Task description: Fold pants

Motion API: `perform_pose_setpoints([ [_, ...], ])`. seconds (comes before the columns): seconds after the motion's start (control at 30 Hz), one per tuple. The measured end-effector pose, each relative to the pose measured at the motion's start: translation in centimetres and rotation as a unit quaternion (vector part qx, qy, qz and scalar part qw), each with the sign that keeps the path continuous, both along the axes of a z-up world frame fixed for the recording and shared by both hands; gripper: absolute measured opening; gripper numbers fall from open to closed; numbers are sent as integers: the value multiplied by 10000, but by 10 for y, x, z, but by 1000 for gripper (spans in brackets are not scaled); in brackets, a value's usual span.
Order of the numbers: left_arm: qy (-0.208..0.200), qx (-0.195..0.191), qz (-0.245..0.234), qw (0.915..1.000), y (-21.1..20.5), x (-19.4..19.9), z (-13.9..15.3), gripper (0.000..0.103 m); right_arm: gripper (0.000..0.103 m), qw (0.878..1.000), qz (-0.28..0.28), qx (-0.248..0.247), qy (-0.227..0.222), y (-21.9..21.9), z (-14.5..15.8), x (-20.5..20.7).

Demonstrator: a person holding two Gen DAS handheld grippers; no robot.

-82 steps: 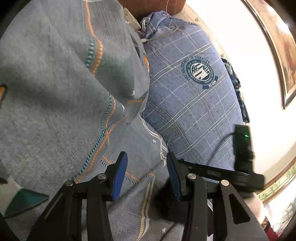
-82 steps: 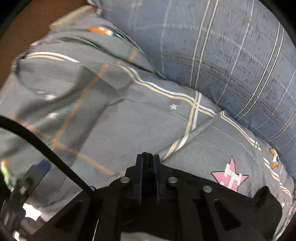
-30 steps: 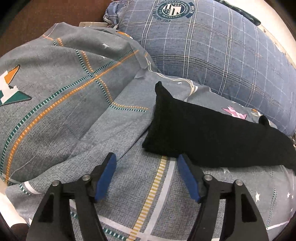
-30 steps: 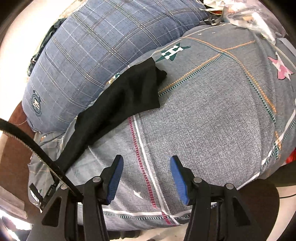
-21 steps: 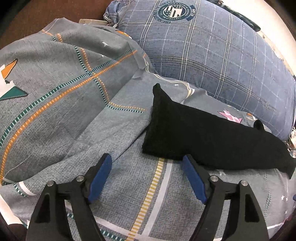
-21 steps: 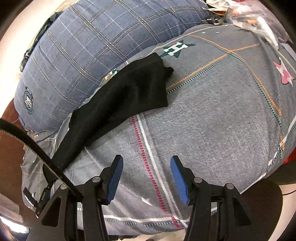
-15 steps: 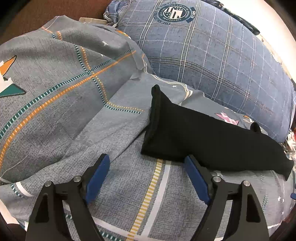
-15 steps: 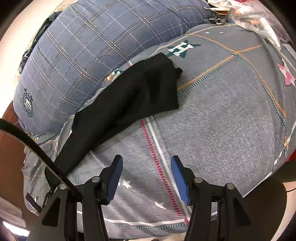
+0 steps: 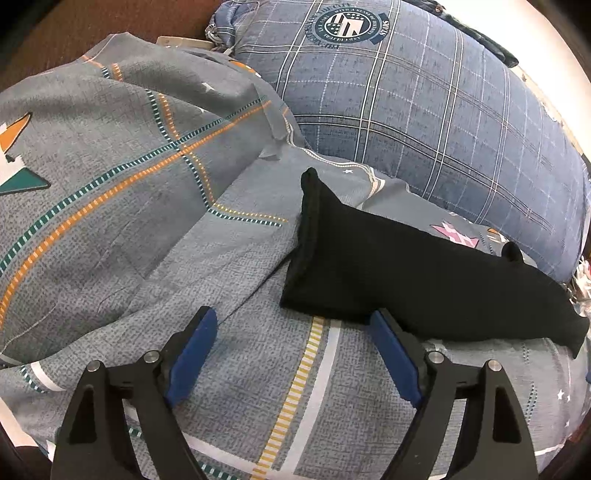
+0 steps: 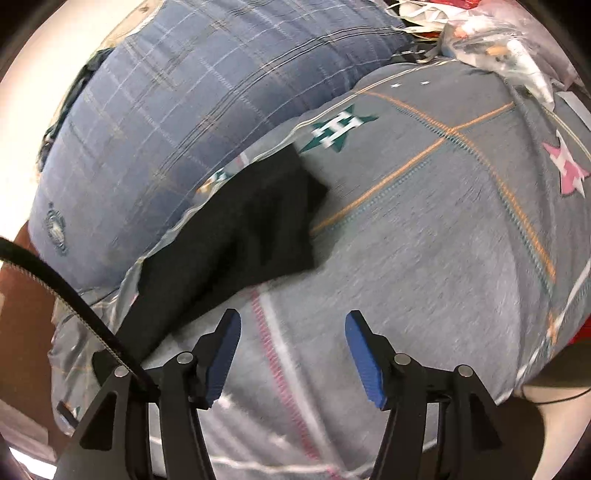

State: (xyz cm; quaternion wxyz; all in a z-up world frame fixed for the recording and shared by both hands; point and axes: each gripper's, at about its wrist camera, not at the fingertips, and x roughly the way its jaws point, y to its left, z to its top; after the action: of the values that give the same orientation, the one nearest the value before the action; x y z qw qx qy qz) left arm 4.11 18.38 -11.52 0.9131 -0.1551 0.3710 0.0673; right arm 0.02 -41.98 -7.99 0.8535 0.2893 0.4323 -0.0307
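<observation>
Black pants (image 9: pixel 424 273) lie folded long on the grey bedsheet (image 9: pixel 229 280), just beside the blue plaid pillow (image 9: pixel 424 110); left hand-held gripper (image 9: pixel 293 354) released, empty; right hand-held gripper (image 10: pixel 291 354) opening, nothing between its jaws.

A bed covered by a grey patterned sheet with stars and striped lines (image 9: pixel 110 206) carries a large blue plaid pillow with a round crest (image 9: pixel 424 103) against a pale wall (image 10: pixel 55 48), a brown wooden headboard (image 9: pixel 110 18) behind.

Bare grey sheet (image 9: pixel 258 387) lies open ahead; plaid pillow (image 9: pixel 424 110) walls the far side, black pants (image 9: pixel 424 280) just before it.
</observation>
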Motion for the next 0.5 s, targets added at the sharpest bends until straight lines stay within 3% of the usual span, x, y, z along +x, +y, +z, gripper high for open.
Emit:
perform_pose_setpoints([
  [0.2, -29, -46, 0, 10000, 1, -2, -1, 85, 73, 9981, -285, 543, 65, -21, -25, 62],
  [0.27, 0, 33, -6, 10000, -1, -1, -1, 86, 76, 9978, -333, 555, -112, -20, -24, 74],
  [0.3, 5, 48, -9, 10000, -1, -1, -1, 86, 72, 9979, -196, 609, -93, -16, -24, 82],
  [0.33, 4, 48, -13, 10000, -1, -1, -1, 86, 34, 9973, -5, 732, -38, -12, -24, 87],
  [0.37, -4, 33, -15, 10000, -1, -1, -1, 86, 16, 9964, 203, 821, 63, -7, -23, 93],
  [0.5, -14, -7, -39, 10000, 0, 0, -1, 87, 12, 9968, 695, 292, -276, 9, 25, 85],
])
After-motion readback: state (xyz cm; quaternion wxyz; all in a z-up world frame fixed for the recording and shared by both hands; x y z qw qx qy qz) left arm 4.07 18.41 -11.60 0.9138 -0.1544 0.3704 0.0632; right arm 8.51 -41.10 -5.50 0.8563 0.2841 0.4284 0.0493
